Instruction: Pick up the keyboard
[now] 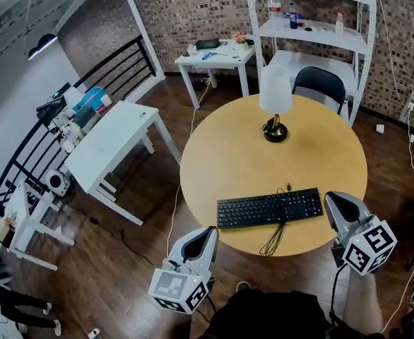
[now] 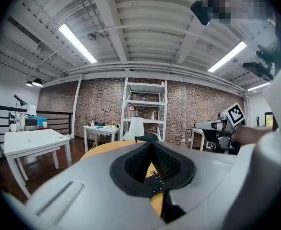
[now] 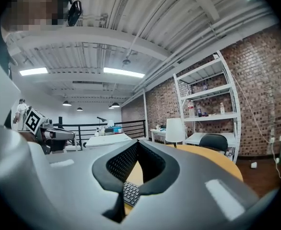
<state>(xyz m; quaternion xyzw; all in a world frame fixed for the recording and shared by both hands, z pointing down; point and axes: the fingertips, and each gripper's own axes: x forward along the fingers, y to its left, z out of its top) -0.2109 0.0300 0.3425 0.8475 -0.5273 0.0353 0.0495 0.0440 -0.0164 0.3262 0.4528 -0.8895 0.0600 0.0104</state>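
My left claw point(image 1: 210, 232) is clenched on nothing, just off the near edge of the round wooden table point(image 1: 214, 154). My right claw point(image 1: 333, 202) is clenched and empty too, close by the right end of the black keyboard point(image 1: 269, 207). The keyboard lies flat near the table's front edge, between my two claws and gripped by neither, with its cable point(image 1: 272, 239) looping over the edge and a white-shaded lamp point(image 1: 275, 90) behind it.

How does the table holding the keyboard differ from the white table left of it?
The round table is tan, the white table rectangular and white. The round table carries the keyboard and a lamp; the white table carries neither. Both stand on the wood floor.
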